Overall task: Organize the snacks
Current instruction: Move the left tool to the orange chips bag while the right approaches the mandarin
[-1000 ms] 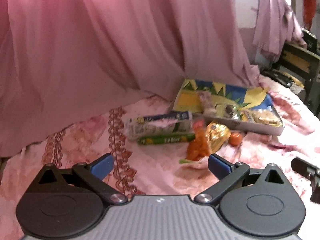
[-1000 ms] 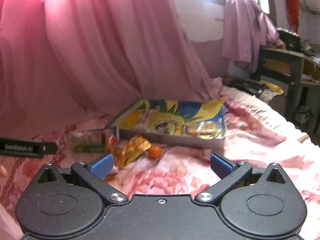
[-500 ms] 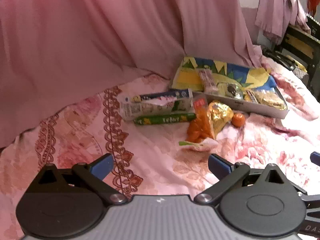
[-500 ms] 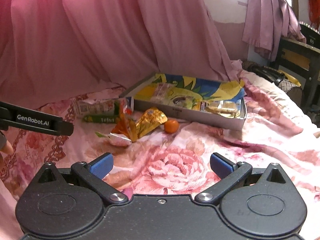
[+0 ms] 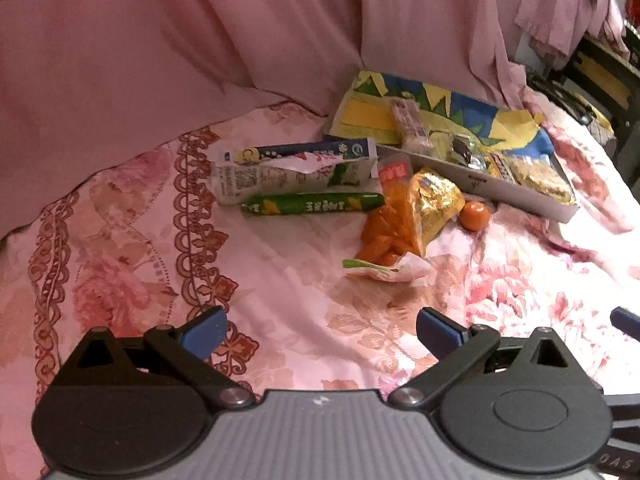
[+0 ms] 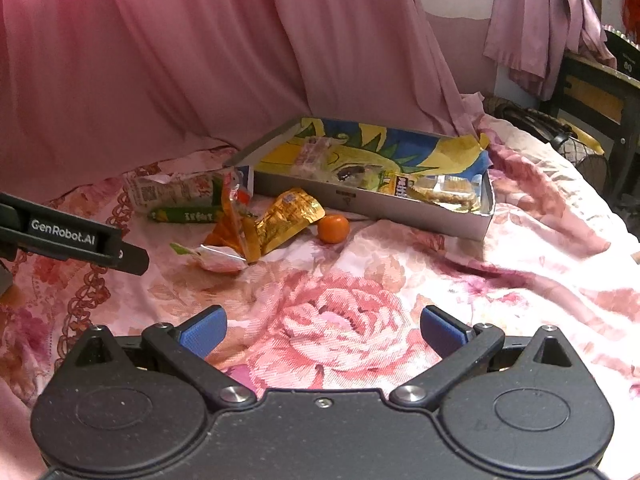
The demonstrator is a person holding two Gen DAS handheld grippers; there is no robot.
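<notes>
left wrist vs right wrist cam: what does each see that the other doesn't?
Left wrist only: the blue carton in full and the whole green stick pack.

Right wrist only: the left gripper seen from the side, with its GenRobot.AI label.

Both: the tray with snacks inside, the small orange fruit beside it, the gold pouch and orange packet on the floral bedspread. Each gripper is open and empty.
</notes>
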